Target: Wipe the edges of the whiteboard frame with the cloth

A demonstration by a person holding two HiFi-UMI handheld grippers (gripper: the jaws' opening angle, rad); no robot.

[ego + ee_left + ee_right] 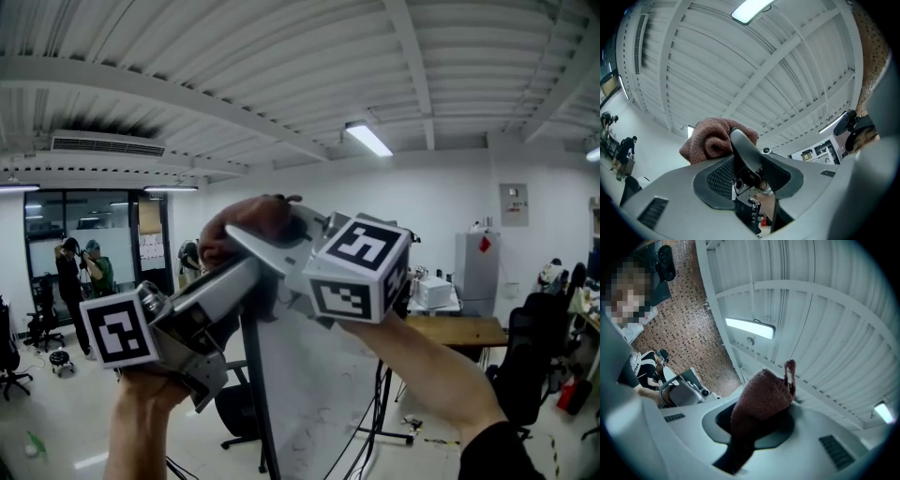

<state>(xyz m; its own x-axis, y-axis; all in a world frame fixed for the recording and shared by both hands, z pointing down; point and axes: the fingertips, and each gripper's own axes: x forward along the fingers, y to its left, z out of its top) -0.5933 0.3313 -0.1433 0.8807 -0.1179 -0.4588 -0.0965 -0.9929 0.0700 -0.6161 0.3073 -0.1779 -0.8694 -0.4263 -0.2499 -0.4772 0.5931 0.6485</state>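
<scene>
**Cloth held at the board's top corner**

The whiteboard (314,403) stands low in the middle of the head view. Its dark frame (260,403) runs straight down the left side, and both arms are raised to its top left corner. The right claw (761,411) is clamped on the brown cloth (253,217), which bulges out past its tips. The left claw (747,171) comes up from the left, its jaws narrowly apart with a grey part of the other tool in the gap; it holds no cloth. From the cloth, the frame's long left edge drops vertically, so the next wipe likely falls to the right hand.
</scene>
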